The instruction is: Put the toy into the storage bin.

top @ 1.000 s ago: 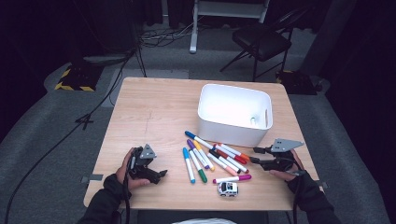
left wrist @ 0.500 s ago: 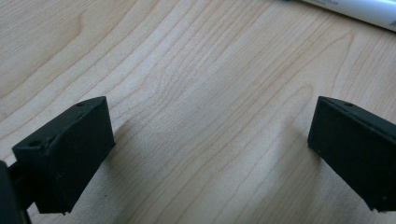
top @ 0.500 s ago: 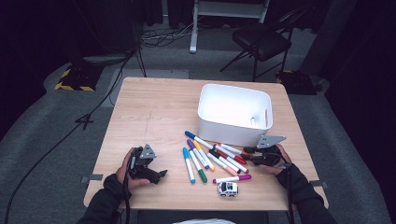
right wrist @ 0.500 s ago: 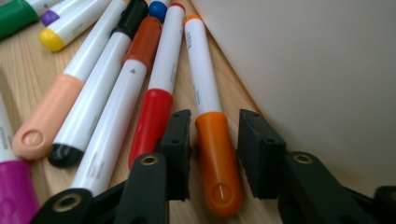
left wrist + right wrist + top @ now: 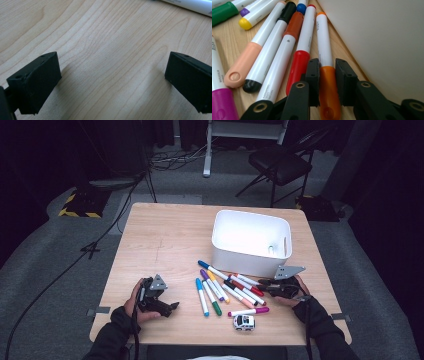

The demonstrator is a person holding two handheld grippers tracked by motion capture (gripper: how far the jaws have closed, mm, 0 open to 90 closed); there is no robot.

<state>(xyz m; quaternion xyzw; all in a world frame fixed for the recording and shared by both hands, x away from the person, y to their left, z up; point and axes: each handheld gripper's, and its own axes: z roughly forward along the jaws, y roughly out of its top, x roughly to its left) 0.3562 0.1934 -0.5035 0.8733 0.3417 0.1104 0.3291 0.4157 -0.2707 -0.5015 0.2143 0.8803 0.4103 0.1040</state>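
Several markers (image 5: 225, 289) lie fanned out on the wooden table in front of a white bin (image 5: 250, 240). My right gripper (image 5: 264, 285) sits low at the right end of the fan, beside the bin's front wall. Its jaws have just been closing and are now shut on the orange marker (image 5: 325, 62), with both pads pressing on the orange cap end. A red-capped marker (image 5: 302, 57) lies right beside it. My left gripper (image 5: 172, 306) rests at the table's front left, open, with bare wood between its jaws (image 5: 112, 80).
A small white toy car (image 5: 244, 321) and a pink marker (image 5: 248, 311) lie near the front edge. The bin's white wall (image 5: 382, 37) stands close on the right of my right gripper. A chair (image 5: 280, 165) stands beyond the table.
My right gripper has moved left and down to the markers beside the bin and shut on the orange marker. The left gripper has stayed put.
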